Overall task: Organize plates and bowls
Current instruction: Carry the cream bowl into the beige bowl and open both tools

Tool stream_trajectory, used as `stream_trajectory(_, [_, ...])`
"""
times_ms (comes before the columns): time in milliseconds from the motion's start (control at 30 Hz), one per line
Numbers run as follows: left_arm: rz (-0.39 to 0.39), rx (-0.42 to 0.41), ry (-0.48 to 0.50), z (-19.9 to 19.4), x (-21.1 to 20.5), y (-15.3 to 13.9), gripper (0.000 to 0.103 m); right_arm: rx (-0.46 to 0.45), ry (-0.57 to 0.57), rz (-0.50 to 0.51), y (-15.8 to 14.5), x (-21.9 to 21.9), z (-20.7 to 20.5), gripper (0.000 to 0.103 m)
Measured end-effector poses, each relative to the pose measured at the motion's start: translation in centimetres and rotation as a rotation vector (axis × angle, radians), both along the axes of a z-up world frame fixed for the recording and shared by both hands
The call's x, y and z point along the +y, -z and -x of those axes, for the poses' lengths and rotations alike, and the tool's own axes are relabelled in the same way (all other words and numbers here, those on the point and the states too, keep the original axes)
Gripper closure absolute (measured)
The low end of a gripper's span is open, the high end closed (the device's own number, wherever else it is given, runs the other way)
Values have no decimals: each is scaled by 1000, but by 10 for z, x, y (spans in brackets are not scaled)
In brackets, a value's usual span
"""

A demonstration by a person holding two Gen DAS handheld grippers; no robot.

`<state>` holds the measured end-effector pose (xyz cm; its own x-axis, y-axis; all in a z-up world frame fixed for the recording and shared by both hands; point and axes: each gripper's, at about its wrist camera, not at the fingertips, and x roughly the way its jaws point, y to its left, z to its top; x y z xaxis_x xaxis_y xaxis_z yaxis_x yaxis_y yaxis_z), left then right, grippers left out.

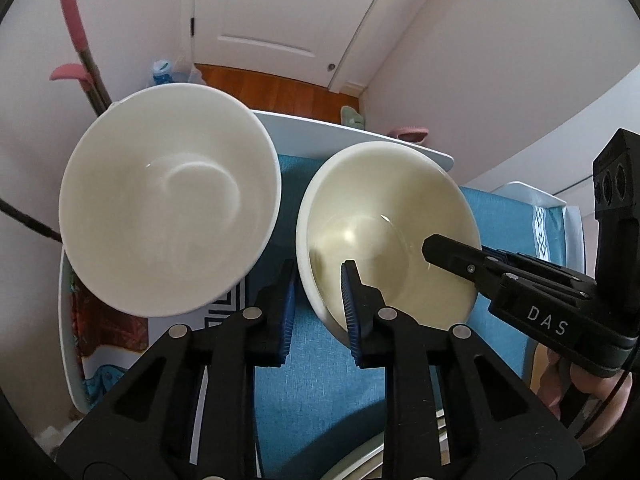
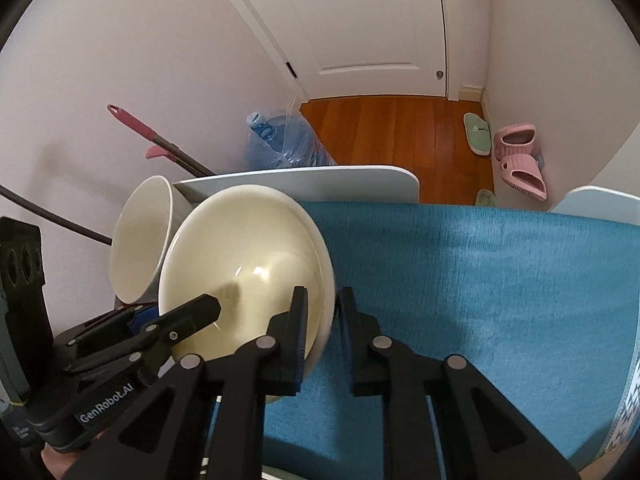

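On the blue cloth [image 1: 320, 400] sit two bowls side by side: a white bowl [image 1: 168, 208] and, to its right, a cream bowl [image 1: 384, 236]. My left gripper [image 1: 316, 312] clamps the cream bowl's near rim; my right gripper [image 2: 324, 332] pinches its opposite rim.
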<state>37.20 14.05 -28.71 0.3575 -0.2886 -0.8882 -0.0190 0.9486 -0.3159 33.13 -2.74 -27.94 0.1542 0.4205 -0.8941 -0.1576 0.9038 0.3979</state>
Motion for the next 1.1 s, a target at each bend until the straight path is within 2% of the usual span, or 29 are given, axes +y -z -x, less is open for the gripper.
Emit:
stream_trajectory(267, [-8,-25,17,5,-12,-16,84,-49,35,1,-19,-6,6,89])
stream_trajectory(600, [-26,-123,97,32,-58,-80,84,-134,116,-22,-74,-52,31,89])
stream_trajectory(867, [-18,-200,163,73,-138,-131,84,-195,155,-18,-121,-133,82,89])
stream_trajectory(1100, [-14,-214,232,115,-238,-139,84,-196,186,21,-135,-221,130,89])
